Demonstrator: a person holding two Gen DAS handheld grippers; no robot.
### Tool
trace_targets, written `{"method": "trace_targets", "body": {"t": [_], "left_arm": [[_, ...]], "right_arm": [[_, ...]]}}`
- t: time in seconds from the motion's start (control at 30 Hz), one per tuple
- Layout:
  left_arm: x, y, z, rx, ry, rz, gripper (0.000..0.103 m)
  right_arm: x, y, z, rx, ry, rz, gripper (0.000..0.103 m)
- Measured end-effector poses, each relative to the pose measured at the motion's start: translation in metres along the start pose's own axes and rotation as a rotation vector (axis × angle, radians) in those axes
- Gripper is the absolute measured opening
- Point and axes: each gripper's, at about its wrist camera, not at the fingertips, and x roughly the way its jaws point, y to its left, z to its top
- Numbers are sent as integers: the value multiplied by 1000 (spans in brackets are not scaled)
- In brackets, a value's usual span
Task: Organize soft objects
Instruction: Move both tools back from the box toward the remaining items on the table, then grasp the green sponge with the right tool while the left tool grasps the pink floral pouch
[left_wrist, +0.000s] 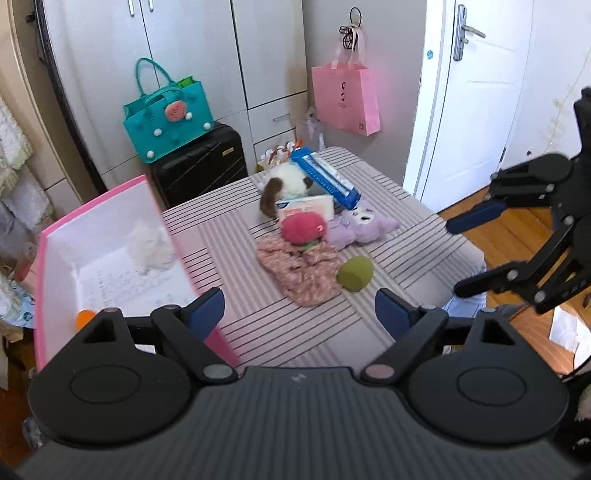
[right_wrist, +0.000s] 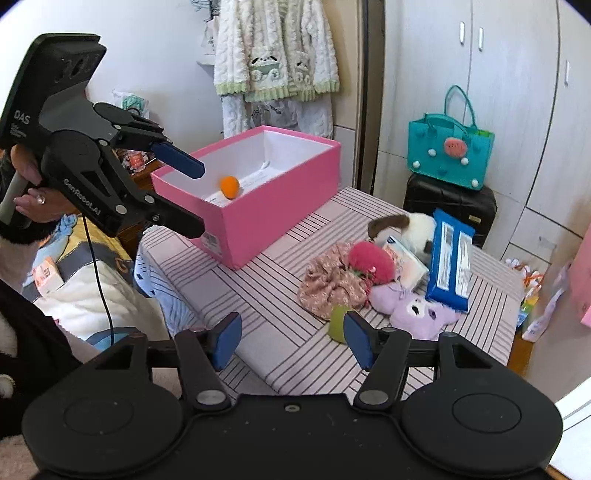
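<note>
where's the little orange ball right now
The orange ball lies inside the pink box at the table's left end in the right wrist view, away from the toy pile.

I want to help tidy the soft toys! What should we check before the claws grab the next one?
1. Pink cardboard box open on top: ok.
2. Space left beside the small orange ball in the box: ok.
3. Left claw open and empty: ok.
4. Right claw open and empty: ok.
5. Olive-green soft ball lying free, nothing on it: ok.
6. Red plush strawberry free to lift: cannot tell, it rests on the pink floral cloth.
</note>
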Motion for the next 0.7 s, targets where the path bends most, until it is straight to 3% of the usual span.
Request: {"method": "trace_targets", "body": {"t": [0.33,0.43,0.7], "left_arm": [[52,-12,-8,-80,-91,48,93],[74,-17,-9,-99,-78,55,94],[119,-19,-12,-127,-55,117,94]], "right_arm": [[44,-35,-54,108,-148,-60,74],[65,-40,-70,120,-201,-65,79],[110,-39,-81,107,-173,-63,80]]}}
